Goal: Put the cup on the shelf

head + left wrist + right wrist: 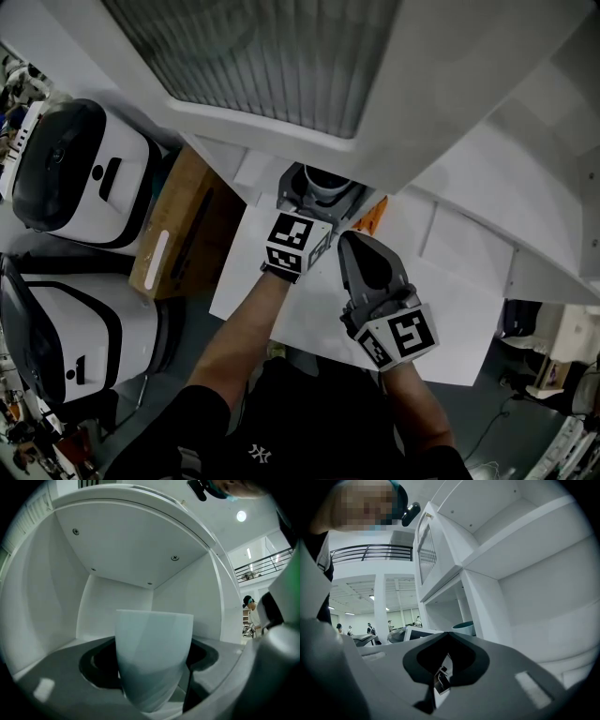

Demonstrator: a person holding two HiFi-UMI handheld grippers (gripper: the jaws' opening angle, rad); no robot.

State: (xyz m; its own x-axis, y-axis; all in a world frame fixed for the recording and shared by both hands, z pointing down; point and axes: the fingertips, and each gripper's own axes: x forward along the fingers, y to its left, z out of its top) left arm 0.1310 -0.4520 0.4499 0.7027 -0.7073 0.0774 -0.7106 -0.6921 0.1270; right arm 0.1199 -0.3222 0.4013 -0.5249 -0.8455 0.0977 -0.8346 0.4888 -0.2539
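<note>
A pale blue cup point(153, 658) stands upright between the jaws of my left gripper point(152, 686), which is shut on it, inside a white shelf compartment point(117, 559). In the head view the cup point(325, 184) shows just under the shelf's overhanging front edge point(281, 127), with the left gripper point(309, 199) around it. My right gripper point(354, 246) hangs close to the right of the left one, shut with nothing in it. The right gripper view has its jaws point(440, 677) closed and the cup's teal rim point(465, 627) beyond them, in the lower compartment.
Two white and black appliances point(84, 173) point(66, 328) stand at the left beside a wooden box point(183, 230). An orange thing point(372, 214) lies by the cup. White shelf compartments point(543, 583) rise to the right. A person point(251, 613) stands far off.
</note>
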